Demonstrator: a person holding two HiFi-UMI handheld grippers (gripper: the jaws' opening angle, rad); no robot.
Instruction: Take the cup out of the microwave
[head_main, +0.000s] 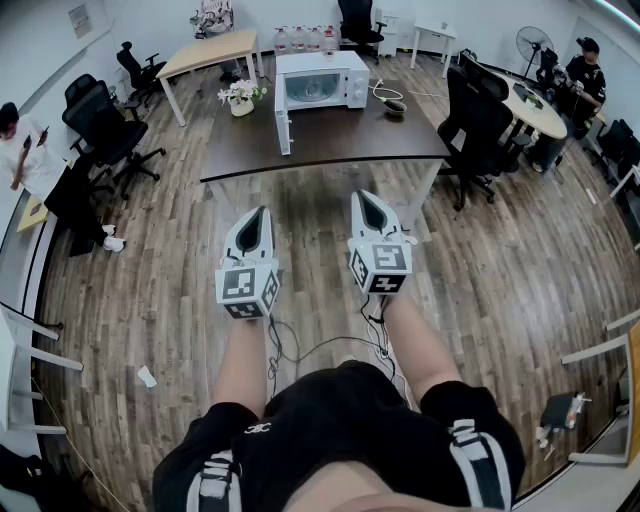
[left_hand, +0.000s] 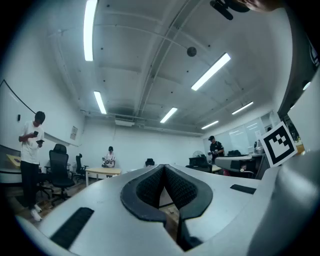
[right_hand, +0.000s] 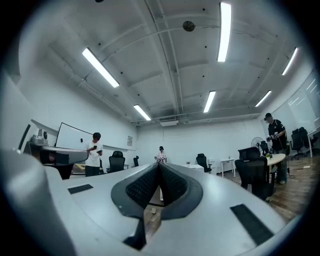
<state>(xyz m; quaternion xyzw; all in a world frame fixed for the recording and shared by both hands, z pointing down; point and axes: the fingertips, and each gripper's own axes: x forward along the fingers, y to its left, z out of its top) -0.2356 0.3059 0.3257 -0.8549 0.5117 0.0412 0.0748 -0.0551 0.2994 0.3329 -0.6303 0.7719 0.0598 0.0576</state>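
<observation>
A white microwave (head_main: 322, 80) stands at the far side of a dark table (head_main: 330, 140), its door (head_main: 284, 125) swung open toward me. I cannot make out a cup inside from here. My left gripper (head_main: 263, 214) and right gripper (head_main: 362, 198) are held side by side over the wooden floor, well short of the table's near edge, both pointing at it. Both are shut with nothing between the jaws. In the left gripper view the left gripper (left_hand: 164, 169) has its pads meeting at the tip. The right gripper (right_hand: 159, 167) looks the same in the right gripper view.
A white pot of flowers (head_main: 241, 99) stands left of the microwave, and a dark object with a cable (head_main: 396, 106) lies to its right. Black office chairs (head_main: 482, 125) crowd the table's right end, another chair (head_main: 100, 130) is at the left. People stand at both room edges.
</observation>
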